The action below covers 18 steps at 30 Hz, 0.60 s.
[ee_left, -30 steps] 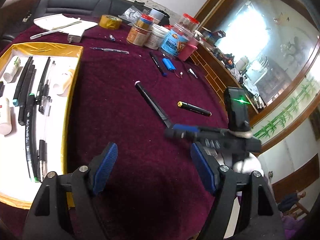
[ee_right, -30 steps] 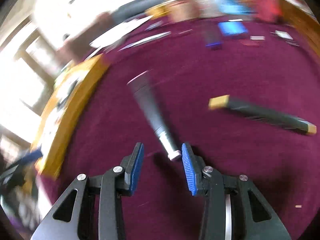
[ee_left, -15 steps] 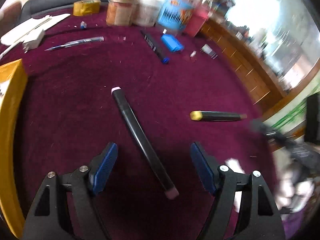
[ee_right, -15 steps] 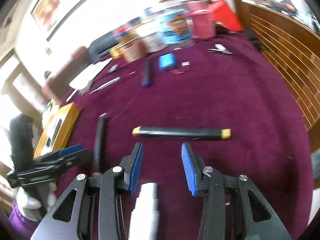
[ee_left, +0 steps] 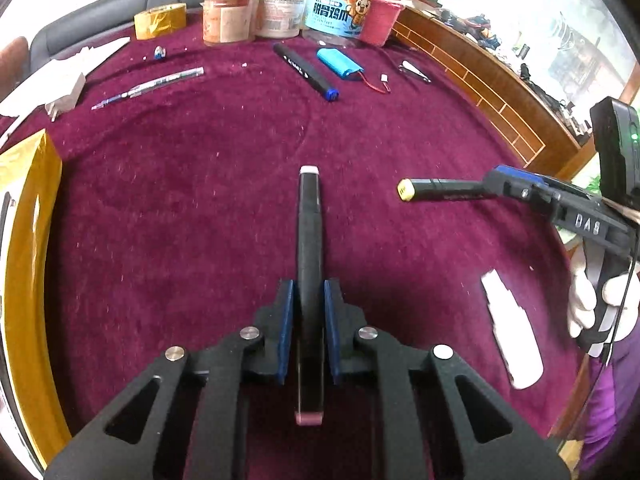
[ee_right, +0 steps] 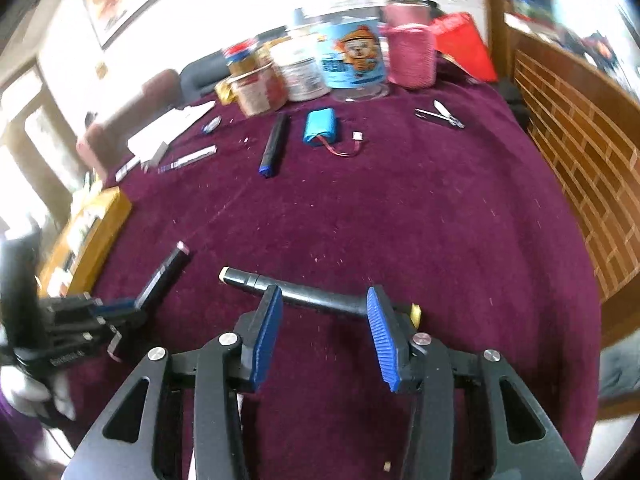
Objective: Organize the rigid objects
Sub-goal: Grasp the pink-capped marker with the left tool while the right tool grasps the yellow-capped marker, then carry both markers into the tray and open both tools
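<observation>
My left gripper [ee_left: 308, 292] is shut on a black marker with pink ends [ee_left: 309, 248], which points straight ahead over the maroon cloth; it also shows in the right wrist view [ee_right: 162, 278]. My right gripper [ee_right: 324, 308] is open, its pads on either side of a black marker with yellow ends [ee_right: 316, 298] that lies crosswise on the cloth. In the left wrist view that marker [ee_left: 440, 191] and the right gripper [ee_left: 516, 186] are at the right.
A gold-rimmed tray [ee_left: 28, 264] holding pens lies at the left. Jars [ee_left: 340, 4], tape [ee_left: 160, 20], a blue battery pack [ee_left: 340, 64], a blue-tipped marker [ee_left: 306, 72], a pen [ee_left: 156, 86] and clippers [ee_left: 414, 72] lie at the back. A white tube [ee_left: 512, 328] lies at the right.
My left gripper has closed on the pink-ended marker. My right gripper has opened wider and moved down around the yellow-ended marker.
</observation>
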Each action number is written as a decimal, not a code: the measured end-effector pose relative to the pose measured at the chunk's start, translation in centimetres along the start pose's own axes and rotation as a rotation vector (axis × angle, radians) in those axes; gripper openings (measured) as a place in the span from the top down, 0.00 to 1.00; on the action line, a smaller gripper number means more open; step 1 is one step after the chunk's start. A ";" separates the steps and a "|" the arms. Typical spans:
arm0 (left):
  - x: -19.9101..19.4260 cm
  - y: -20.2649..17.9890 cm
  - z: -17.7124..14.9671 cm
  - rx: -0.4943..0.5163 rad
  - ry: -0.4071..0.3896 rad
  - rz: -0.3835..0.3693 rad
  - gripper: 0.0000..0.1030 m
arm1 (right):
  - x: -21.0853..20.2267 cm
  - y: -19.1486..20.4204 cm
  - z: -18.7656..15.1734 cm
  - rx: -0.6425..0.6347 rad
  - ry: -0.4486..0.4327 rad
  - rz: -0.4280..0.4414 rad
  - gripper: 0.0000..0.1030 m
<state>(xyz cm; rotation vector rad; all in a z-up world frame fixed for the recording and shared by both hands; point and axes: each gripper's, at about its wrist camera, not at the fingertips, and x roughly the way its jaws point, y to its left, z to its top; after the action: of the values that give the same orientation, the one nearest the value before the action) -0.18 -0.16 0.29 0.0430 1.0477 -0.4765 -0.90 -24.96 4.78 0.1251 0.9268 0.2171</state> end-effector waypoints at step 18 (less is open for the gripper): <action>-3.0 0.8 -0.7 -0.072 -0.125 -0.108 0.88 | 3.8 3.2 -0.3 -0.245 0.135 -0.040 0.87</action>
<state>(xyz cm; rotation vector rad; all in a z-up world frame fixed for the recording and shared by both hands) -1.67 1.85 2.29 -0.1066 0.9470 -0.5322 0.69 -20.93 2.28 -0.1359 1.0283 0.3028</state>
